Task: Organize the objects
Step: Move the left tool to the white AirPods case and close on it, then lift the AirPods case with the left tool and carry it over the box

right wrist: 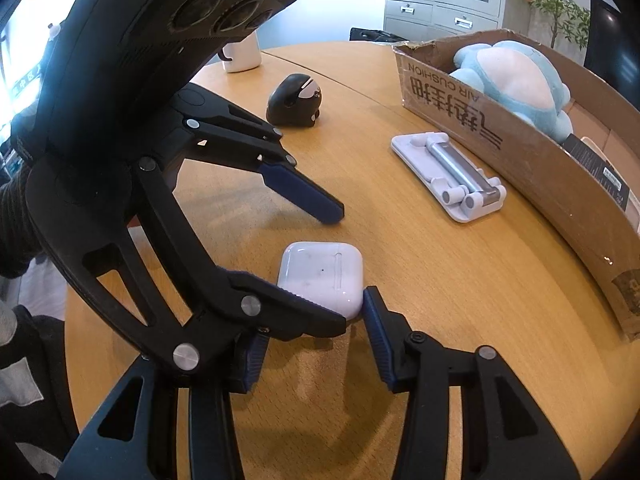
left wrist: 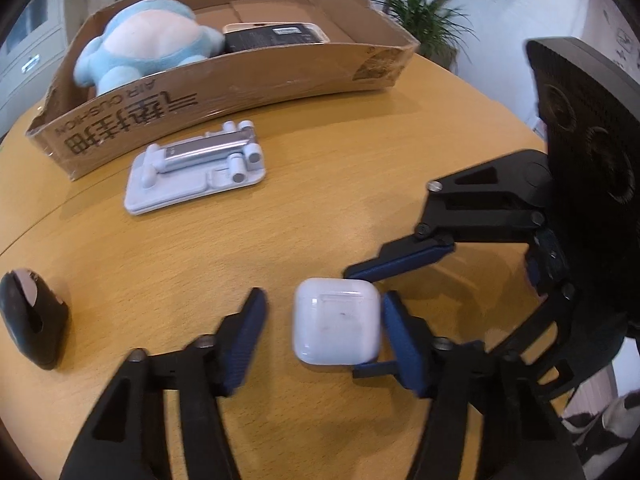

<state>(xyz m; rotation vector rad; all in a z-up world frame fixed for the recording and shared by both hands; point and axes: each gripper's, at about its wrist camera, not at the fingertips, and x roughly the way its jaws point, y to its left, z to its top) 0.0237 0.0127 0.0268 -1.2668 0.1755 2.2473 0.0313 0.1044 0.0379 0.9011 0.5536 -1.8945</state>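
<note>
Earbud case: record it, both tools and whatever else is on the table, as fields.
earbud case: white, lying flat on the wooden table
left tool: open around the case, gap at one pad
right tool: tips at two opposite case edges; grip unclear
phone stand: folded, beside the cardboard box
plush toy: inside the box
mouse: black, apart from the rest
</note>
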